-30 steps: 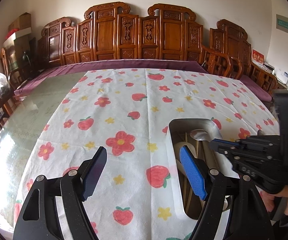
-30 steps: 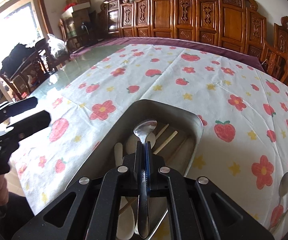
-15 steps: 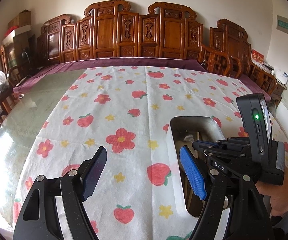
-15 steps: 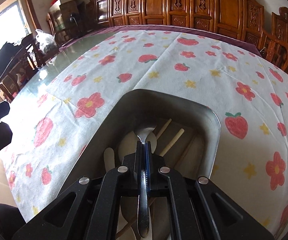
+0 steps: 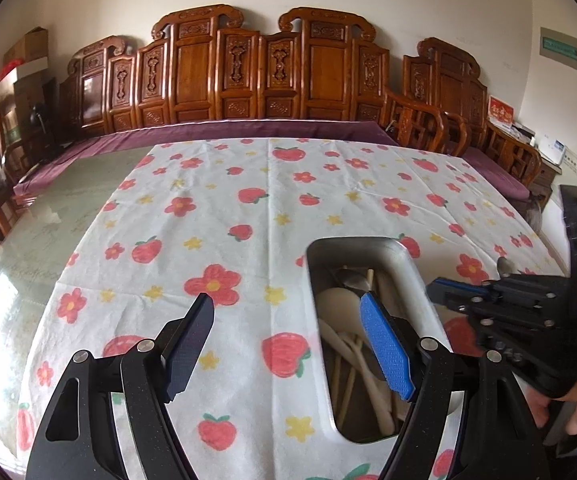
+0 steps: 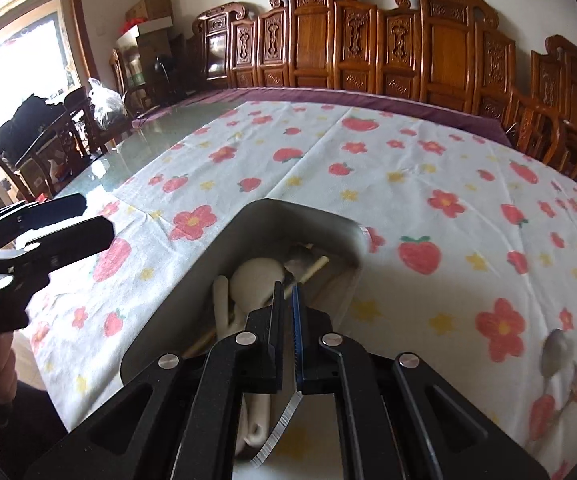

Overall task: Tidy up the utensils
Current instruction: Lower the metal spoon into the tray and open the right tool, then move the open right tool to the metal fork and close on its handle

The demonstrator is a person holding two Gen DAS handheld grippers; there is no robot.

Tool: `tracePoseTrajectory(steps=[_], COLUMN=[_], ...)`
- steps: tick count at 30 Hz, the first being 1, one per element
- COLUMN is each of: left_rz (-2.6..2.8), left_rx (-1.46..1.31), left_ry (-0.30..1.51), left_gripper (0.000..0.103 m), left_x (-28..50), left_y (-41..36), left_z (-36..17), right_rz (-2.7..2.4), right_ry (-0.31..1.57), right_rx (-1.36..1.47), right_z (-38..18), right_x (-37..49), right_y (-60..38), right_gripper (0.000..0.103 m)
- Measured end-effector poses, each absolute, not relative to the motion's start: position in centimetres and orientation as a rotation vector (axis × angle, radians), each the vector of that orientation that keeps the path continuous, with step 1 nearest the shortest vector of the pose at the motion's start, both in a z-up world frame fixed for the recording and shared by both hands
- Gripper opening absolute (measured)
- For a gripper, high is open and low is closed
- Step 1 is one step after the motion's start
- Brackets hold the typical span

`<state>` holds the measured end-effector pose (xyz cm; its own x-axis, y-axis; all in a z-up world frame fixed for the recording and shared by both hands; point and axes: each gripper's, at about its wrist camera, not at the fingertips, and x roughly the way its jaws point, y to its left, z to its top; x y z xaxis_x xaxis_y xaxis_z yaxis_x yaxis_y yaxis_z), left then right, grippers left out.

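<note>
Right wrist view: the right hand-held gripper (image 6: 287,300) is nearly pressed together, pinching a spoon handle (image 6: 278,432) above the near end of the metal tray (image 6: 192,280), which holds pale spoons and chopsticks. Another spoon (image 6: 556,356) lies far right on the worktop cloth (image 6: 408,168). The left hand-held gripper (image 5: 288,334) hangs spread over the cloth, left of the tray.

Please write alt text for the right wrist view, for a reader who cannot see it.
The right tongs hang over a metal tray holding a white spoon, a metal spoon and chopsticks. The tray sits on a flowered cloth; the left tongs are at left, another spoon lies right.
</note>
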<state>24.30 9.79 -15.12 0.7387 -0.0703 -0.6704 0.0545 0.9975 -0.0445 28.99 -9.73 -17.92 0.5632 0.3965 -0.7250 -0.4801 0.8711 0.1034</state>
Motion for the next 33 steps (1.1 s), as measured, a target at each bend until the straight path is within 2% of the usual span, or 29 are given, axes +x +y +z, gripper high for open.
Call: tracePoseTrajectory(steps=[4,6,11,15,24,33], left_rz=[-0.108,-0.128,-0.176,-0.234,-0.331,-0.371], left_rx=[0.004,0.011,0.011,0.003,0.056,0.065], left_ry=[0.741,0.738,0.750,0.767,0.797,0.806], left_gripper=[0.072,0.072,0.072,0.072,0.072,0.072], left_x=[24.5,24.5,24.6,24.4,23.3,23.1], left_y=[7.5,6.4,3.8,1.4,-3.6,-5.3], left_z=[-15.3,-15.2,-15.5,-16.0,-17.5,-18.0], right_rz=[0.450,0.427,0.367,0.311,0.158,0.074], right_ry=[0.803,0.804,0.820,0.833,0.926,1.024], right_rx=[-0.119,-0.109,-0.110,-0.132,-0.114,-0.078], right_z=[-16.9,-16.8,-16.9,-17.4,-21.0,-25.1], right_x=[27.6,27.2,26.1,25.0,24.9,27.3], right_y=[-13.4,-15.2,-19.3,-22.7,-30.0,-31.9], right_gripper=[0.006,0.013,0.016,0.028,0.029,0.029])
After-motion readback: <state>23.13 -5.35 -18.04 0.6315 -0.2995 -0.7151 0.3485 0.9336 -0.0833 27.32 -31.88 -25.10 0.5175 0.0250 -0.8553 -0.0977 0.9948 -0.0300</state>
